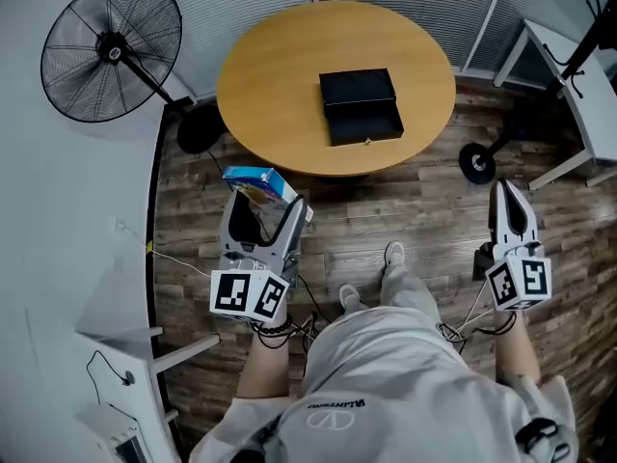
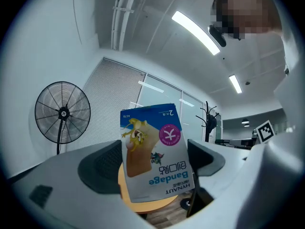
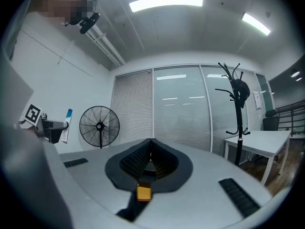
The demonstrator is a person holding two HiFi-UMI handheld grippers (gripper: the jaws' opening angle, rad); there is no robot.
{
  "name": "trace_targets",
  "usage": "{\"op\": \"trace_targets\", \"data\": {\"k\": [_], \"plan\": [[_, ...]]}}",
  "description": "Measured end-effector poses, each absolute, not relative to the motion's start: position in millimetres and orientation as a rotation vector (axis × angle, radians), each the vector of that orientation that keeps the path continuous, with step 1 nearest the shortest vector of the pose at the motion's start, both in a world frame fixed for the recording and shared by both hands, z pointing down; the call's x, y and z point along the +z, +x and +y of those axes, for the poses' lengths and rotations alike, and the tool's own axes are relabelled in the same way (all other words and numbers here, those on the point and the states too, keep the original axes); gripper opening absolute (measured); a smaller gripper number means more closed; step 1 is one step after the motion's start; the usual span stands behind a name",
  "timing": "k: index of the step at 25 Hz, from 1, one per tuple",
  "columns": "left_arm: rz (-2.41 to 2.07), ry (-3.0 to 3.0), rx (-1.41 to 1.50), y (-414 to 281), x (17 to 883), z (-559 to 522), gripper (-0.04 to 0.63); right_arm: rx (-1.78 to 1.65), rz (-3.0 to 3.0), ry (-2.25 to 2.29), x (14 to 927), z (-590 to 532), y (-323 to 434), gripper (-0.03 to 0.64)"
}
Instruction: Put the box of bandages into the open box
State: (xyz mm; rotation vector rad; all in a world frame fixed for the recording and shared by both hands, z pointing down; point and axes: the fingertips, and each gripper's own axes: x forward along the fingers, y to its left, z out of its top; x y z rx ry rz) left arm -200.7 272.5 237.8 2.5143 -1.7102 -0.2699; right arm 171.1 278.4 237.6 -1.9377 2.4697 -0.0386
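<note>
Held in the left gripper: the bandage box, upright between the jaws. Jaws partway apart, no wider than the box, with the dark ribbed pads pressed to its two side edges. Upper half of the box clear of the fingertips.

Printed on the blue-and-white face, upside down in the left gripper view: "Bandage" in blue, "HYNAUT" in small dark letters, and a row of Chinese characters beside them. Also a pink round badge with a white character, cartoon figures on a tan patch, and a "2" near the top edge. Small code at the other top corner too fine to read.

Seen from the head view, carried in the air over the wood floor, just short of the near edge of the round table. Well apart from the black open box, which lies near the table's middle with its lid folded back.

Right gripper shut tip to tip, nothing between the jaws, held low at the person's right side.

Black-and-white square markers on the cube behind the left jaws. Beyond the table, a black fan. In the right gripper view, a coat stand by a white desk.
</note>
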Motion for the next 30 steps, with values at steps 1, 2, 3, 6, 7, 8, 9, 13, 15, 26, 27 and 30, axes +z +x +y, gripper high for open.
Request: {"op": "trace_targets", "data": {"k": [1,2,3,6,7,8,9,13,15,26,27,30], "plan": [[-1.708,2.515,-0.266,-197.6,238.8,267.4,0.437,-0.044,2.468,-1.935,239.2,274.0,172.5,0.018],[-1.706,2.515,-0.261,-194.0,240.1,262.3,0.437,-0.049,2.470,-1.931,241.4,269.2,174.0,0.018],[-1.705,2.515,-0.255,-189.9,241.3,257.2,0.437,-0.056,2.474,-1.926,243.7,264.0,175.7,0.018],[-1.706,2.517,-0.241,-176.2,243.5,240.4,0.437,-0.073,2.490,-1.902,248.9,245.5,181.9,0.018],[-1.709,2.515,-0.237,-171.6,243.9,234.0,0.437,-0.077,2.498,-1.893,250.2,237.9,184.1,0.018],[-1.713,2.513,-0.233,-166.6,244.2,226.8,0.437,-0.082,2.507,-1.882,251.7,228.9,186.7,0.018],[-1.719,2.510,-0.229,-160.4,244.6,217.7,0.437,-0.091,2.516,-1.870,253.5,217.8,190.5,0.018],[-1.740,2.492,-0.194,-119.8,247.9,157.3,0.437,-0.150,2.554,-1.804,262.9,145.4,217.8,0.018],[-1.748,2.485,-0.180,-104.9,248.9,135.1,0.437,-0.174,2.582,-1.770,265.9,118.1,223.3,0.018],[-1.826,2.456,-0.193,-98.5,250.7,124.5,0.437,-0.153,2.669,-1.607,262.8,83.5,199.7,0.018],[-1.838,2.448,-0.189,-91.5,250.8,115.4,0.437,-0.160,2.678,-1.589,264.1,72.1,204.7,0.018],[-1.866,2.417,-0.171,-69.4,254.5,85.4,0.437,-0.190,2.708,-1.544,272.0,34.4,222.0,0.018]]}}
